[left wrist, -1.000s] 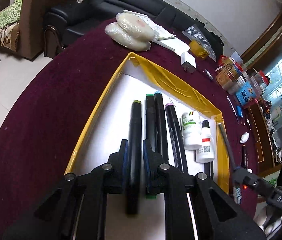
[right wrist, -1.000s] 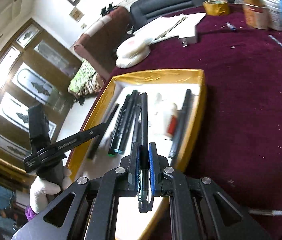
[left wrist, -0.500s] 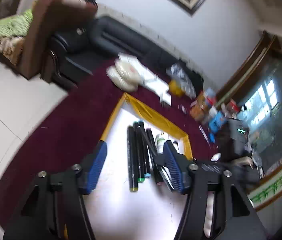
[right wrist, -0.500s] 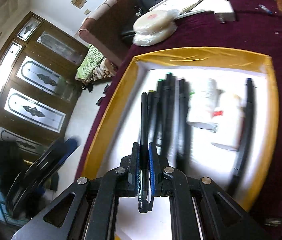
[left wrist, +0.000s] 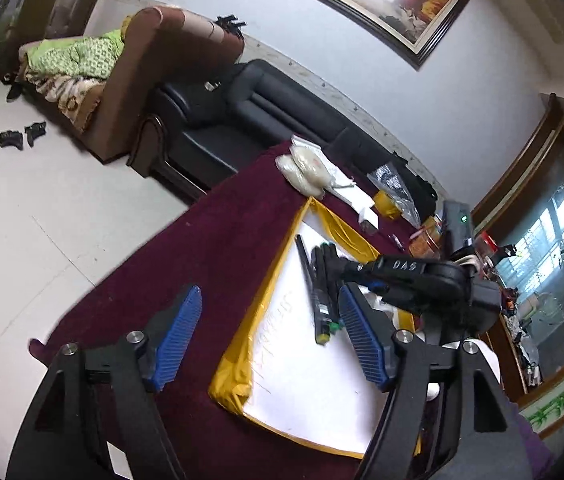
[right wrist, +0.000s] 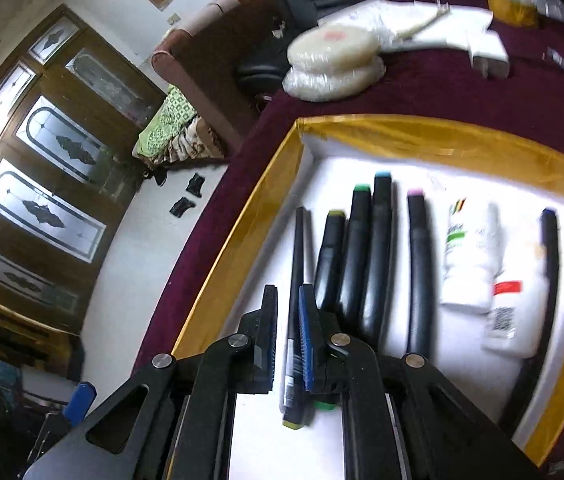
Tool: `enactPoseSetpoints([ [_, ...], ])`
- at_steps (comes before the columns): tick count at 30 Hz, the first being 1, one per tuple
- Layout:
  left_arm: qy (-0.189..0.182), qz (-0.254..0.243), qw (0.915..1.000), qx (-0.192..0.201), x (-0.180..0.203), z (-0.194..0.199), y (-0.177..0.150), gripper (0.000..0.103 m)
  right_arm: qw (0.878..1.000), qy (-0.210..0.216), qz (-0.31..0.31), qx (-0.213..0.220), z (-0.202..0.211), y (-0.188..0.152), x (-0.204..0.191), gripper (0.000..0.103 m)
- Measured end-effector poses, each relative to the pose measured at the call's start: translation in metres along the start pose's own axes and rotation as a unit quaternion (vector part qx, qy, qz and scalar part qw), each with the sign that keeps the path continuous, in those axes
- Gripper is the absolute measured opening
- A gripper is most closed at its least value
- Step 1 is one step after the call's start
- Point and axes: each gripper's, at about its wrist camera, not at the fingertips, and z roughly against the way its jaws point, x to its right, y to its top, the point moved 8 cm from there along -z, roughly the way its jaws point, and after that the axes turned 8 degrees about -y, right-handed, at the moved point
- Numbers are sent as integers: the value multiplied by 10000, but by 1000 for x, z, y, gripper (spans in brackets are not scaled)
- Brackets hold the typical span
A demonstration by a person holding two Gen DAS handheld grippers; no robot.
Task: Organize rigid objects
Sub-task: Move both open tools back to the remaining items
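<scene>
Right tool [right wrist: 286, 340] nearly closed around thin black pen [right wrist: 295, 280], long axis parallel to markers [right wrist: 361, 260], leftmost in yellow-rimmed tray [right wrist: 242, 220]. Left tool [left wrist: 270, 336] wide open, empty, farther off.

Your right tool [left wrist: 421, 276] carries the white letters "DAS" along its black arm, seen from the left wrist; print on the white bottles [right wrist: 467, 256] in the tray is too blurred to read.
</scene>
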Motion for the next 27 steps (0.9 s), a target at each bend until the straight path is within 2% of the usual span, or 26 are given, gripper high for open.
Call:
enactPoseSetpoints([
  [2,36,26,10000,-81,1,-2,-7,71,9999,-18,72,139,10,1,2,16],
  [6,-1,-57,9998,-169,15,-3,-17,71,9995,36,54,322,30,0,14,18],
  [10,166,-401,9990,-145,36,1,-23,71,9975,-176,260,636,56,-8,35,28],
  [13,311,-767,9965,-65,59,2,-27,71,9950,-340,304,889,79,-19,61,30],
  [18,462,-1424,9887,-63,106,-7,-42,75,9898,-654,-5,1267,121,-35,129,34],
  [24,272,-1987,9784,-505,163,-30,-76,75,9841,-878,-569,1432,156,-58,206,34],
  [27,372,-2331,9695,-659,185,-37,-92,75,9811,-997,-643,1529,170,-71,227,34],
])
